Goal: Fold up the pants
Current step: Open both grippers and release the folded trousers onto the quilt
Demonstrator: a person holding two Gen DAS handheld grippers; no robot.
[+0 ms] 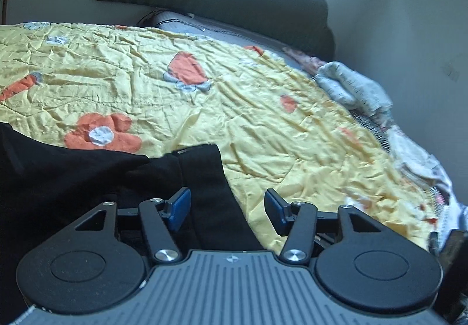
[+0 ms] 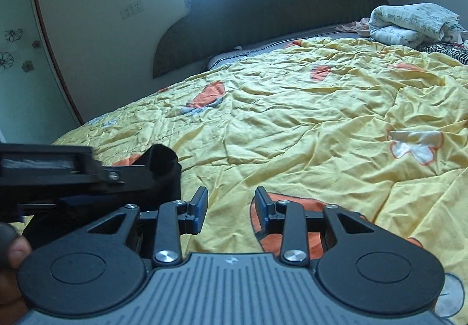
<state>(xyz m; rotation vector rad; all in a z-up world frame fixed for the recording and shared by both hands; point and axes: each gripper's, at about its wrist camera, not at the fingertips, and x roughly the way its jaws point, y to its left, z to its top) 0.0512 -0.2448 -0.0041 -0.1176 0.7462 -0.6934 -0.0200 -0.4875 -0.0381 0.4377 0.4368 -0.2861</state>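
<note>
On the bed: a wrinkled yellow bedspread point(image 2: 307, 126) with orange flowers is spread across the whole surface.
Headboard: a dark scalloped headboard point(image 2: 263, 15) is set against the pale wall, with bright window light above it.
Bedding pile: a rolled white blanket point(image 2: 412, 22) is seen at the far right edge of the bed, well apart from both grippers.
Pants: the black pants point(image 1: 87, 179) are laid on the bedspread at the near left, one strip of cloth reaching between the left fingers.
Left gripper point(image 1: 227, 209): the jaws are spread wide; the cloth below is not pinched.
Right gripper point(image 2: 231, 209): the jaws are held partly apart over bare bedspread, nothing gripped.
</note>
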